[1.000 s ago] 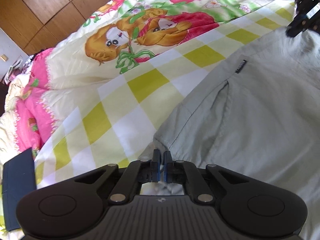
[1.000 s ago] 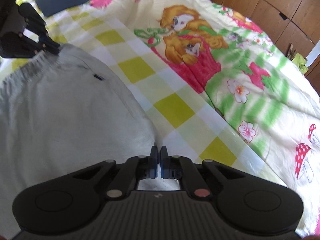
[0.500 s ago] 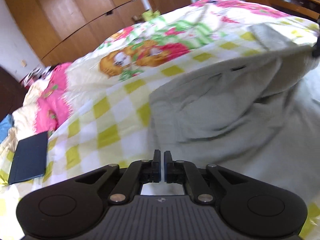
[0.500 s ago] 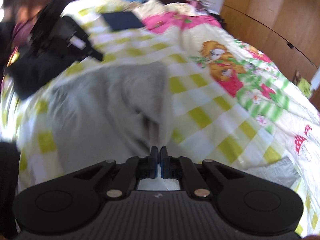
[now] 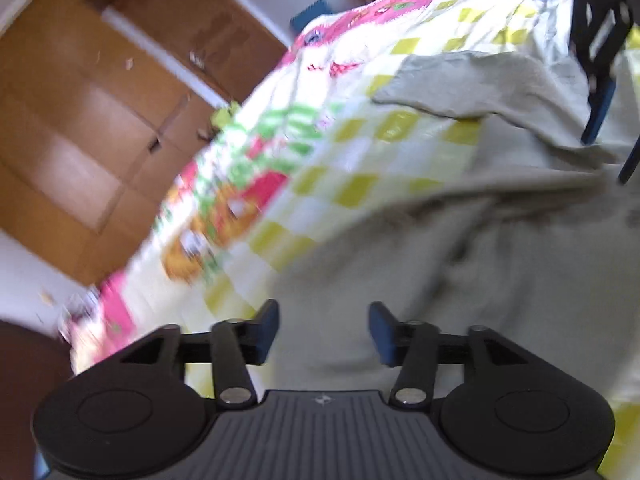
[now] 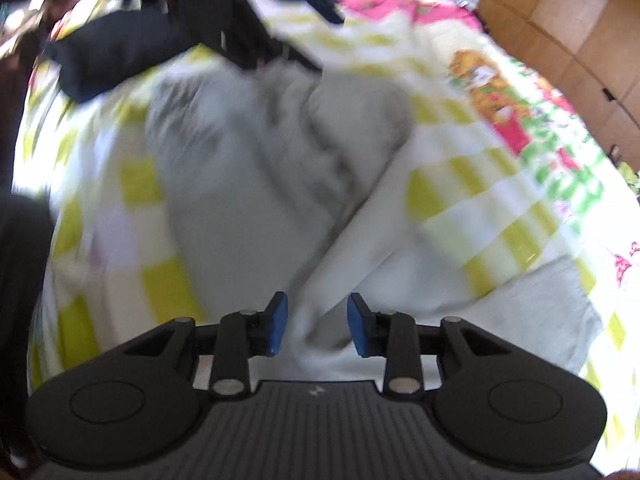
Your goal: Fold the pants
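Note:
Light grey pants (image 5: pixel 500 248) lie rumpled and folded over on a bed with a yellow-checked cartoon quilt (image 5: pixel 360 160). My left gripper (image 5: pixel 324 330) is open just above the pants, nothing between its blue pads. My right gripper (image 6: pixel 316 328) is open too, with a ridge of the pants (image 6: pixel 280 152) lying loosely between the pads. The right gripper also shows at the left wrist view's upper right (image 5: pixel 600 80), over the pants' far part. The left gripper appears as a dark blur at the top of the right wrist view (image 6: pixel 236 28). Both views are motion-blurred.
Wooden wardrobe doors (image 5: pixel 100 120) stand beyond the bed; they also show in the right wrist view (image 6: pixel 580 32). A dark pillow or cloth (image 6: pixel 112 52) lies at the bed's far left. A pale grey cloth (image 6: pixel 540 312) lies on the quilt at the right.
Both grippers were shut on the pants and carried them up and over; now both have opened and let go, and the pants lie folded over in a rumpled heap.

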Tool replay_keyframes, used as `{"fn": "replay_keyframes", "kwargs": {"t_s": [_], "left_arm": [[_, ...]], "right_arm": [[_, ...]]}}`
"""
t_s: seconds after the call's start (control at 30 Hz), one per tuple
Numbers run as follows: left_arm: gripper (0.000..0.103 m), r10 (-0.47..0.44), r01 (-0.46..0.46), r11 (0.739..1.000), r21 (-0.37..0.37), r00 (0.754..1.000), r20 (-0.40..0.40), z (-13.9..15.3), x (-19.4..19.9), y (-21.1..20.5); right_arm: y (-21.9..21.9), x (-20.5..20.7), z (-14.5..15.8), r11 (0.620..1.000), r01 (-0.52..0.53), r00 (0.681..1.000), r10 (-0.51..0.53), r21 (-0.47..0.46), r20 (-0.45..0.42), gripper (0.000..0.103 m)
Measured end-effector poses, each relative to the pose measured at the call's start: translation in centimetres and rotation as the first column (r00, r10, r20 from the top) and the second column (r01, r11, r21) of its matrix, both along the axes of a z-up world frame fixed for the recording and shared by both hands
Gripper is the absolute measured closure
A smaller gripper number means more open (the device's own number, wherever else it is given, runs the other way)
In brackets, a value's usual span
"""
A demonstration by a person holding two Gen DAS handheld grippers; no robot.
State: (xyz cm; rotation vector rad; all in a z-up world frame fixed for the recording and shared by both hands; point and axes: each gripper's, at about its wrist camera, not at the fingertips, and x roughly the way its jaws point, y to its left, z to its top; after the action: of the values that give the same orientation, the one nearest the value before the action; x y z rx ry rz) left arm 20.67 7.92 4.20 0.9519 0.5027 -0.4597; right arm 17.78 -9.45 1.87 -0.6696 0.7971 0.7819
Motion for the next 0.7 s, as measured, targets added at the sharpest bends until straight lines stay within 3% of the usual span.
{"fn": "replay_keyframes", "kwargs": {"t_s": [0.07,0.17,0.27,0.4,0.43,0.5,0.57,0.63,0.67,0.7], "left_arm": [[0.037,0.007,-0.007,1.0,-0.001,1.0,-0.016,0.1,2.7,-0.1],[0.037,0.018,-0.023,0.999,-0.041,0.992,-0.125,-0.8,7.0,0.2],[0.037,0.031,-0.047,0.997,-0.058,0.966,-0.256,-2.6,11.0,0.7],[0.036,0.07,-0.116,0.984,-0.136,0.95,-0.306,-3.3,14.3,1.9],[0.034,0.066,-0.124,0.979,-0.16,0.944,-0.323,-3.3,14.7,2.3],[0.021,0.069,-0.153,0.971,-0.184,0.915,-0.397,-4.0,16.0,2.8],[0.02,0.086,-0.185,0.965,-0.187,0.894,-0.44,-5.2,16.8,3.2],[0.031,0.099,-0.222,0.952,-0.21,0.874,-0.476,-5.7,17.1,3.6],[0.049,0.101,-0.235,0.945,-0.229,0.872,-0.479,-5.6,16.9,3.7],[0.061,0.111,-0.24,0.942,-0.233,0.881,-0.46,-5.3,16.5,3.8]], "right_arm": [[0.4,2.9,1.6,0.997,0.02,1.0,-0.019,0.08,-0.006,0.058],[1.9,8.6,2.0,0.981,0.062,0.997,-0.053,0.186,-0.051,0.057],[3.8,13.8,0.2,0.971,0.115,0.98,-0.076,0.212,-0.183,0.057],[5.5,17.0,-1.9,0.965,0.134,0.971,-0.083,0.223,-0.225,0.057],[5.8,17.8,-2.4,0.962,0.144,0.966,-0.086,0.234,-0.244,0.058],[6.2,18.5,-3.4,0.956,0.166,0.954,-0.093,0.242,-0.286,0.06],[6.6,19.0,-4.3,0.956,0.173,0.946,-0.094,0.238,-0.309,0.088],[6.8,18.9,-4.4,0.96,0.164,0.952,-0.095,0.225,-0.29,0.095],[6.8,18.6,-4.0,0.962,0.153,0.961,-0.092,0.226,-0.261,0.097],[6.8,18.3,-3.6,0.962,0.137,0.971,-0.083,0.234,-0.226,0.097]]}}
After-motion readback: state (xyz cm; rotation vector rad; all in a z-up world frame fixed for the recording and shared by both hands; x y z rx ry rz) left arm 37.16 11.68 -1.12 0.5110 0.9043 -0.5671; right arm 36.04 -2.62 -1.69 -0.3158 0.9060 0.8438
